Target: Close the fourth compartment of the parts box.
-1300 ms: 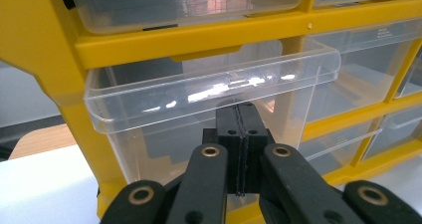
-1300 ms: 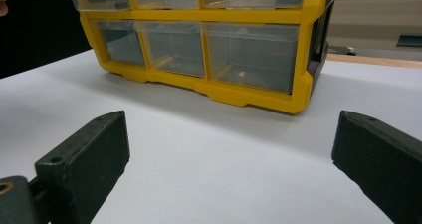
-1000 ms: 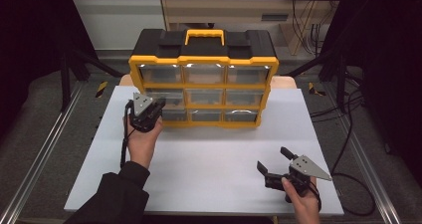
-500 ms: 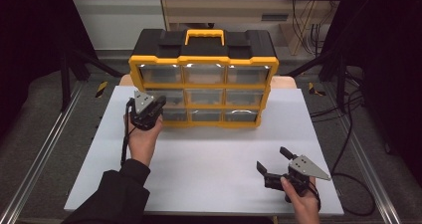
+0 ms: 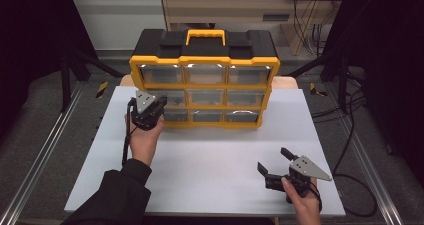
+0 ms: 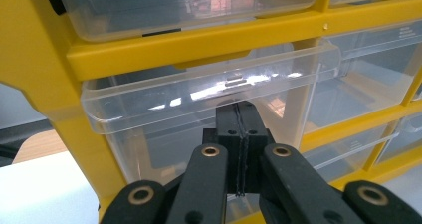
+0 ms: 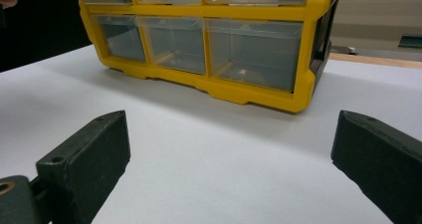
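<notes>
I see a yellow-framed organiser [image 5: 205, 85] with clear plastic drawers; my left gripper [image 6: 238, 134] has its jaws pressed together just under a drawer's lip [image 6: 209, 92], and my right gripper [image 7: 229, 159] has its jaws wide apart, empty.

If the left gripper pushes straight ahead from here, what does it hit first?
The left gripper, shut, would most likely meet the clear front of the middle-row left drawer just under its lip; whether it already touches is unclear.

Lab / test rig setup, not home. White worktop [image 5: 200, 155] inside metal rail frame [image 5: 35, 160], dark curtains at sides, cables [image 5: 350, 150] trailing on grey floor, hazard-tape marks [image 5: 102, 88] by worktop corners, beige cabinet [image 5: 225, 7] w/ wiring behind.
</notes>
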The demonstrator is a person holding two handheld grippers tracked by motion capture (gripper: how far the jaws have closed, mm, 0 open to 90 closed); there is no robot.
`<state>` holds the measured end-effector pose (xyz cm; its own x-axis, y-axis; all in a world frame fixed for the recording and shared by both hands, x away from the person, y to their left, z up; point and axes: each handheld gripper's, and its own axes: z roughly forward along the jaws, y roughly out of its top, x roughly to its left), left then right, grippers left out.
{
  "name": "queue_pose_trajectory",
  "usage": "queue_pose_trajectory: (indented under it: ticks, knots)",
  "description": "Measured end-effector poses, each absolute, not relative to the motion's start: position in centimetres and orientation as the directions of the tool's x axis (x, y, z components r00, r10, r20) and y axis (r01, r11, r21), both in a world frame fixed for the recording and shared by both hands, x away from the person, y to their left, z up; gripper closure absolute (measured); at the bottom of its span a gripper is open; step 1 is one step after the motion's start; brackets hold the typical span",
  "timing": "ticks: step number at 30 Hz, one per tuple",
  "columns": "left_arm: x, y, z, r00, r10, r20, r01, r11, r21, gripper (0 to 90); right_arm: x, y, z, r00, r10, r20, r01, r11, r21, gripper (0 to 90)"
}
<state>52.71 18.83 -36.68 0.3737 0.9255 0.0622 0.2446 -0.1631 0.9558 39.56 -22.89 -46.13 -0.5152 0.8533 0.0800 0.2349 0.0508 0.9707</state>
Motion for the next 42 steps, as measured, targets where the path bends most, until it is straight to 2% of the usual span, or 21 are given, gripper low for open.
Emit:
queue_pose_trajectory:
  ticks: [42]
  knots:
    - [53.58,18.47,-37.03,0.369,0.927,0.064,0.249,-0.165,0.954,90.0,39.51,-23.16,-46.09,-0.513,0.856,0.072,0.224,0.052,0.973,3.2]
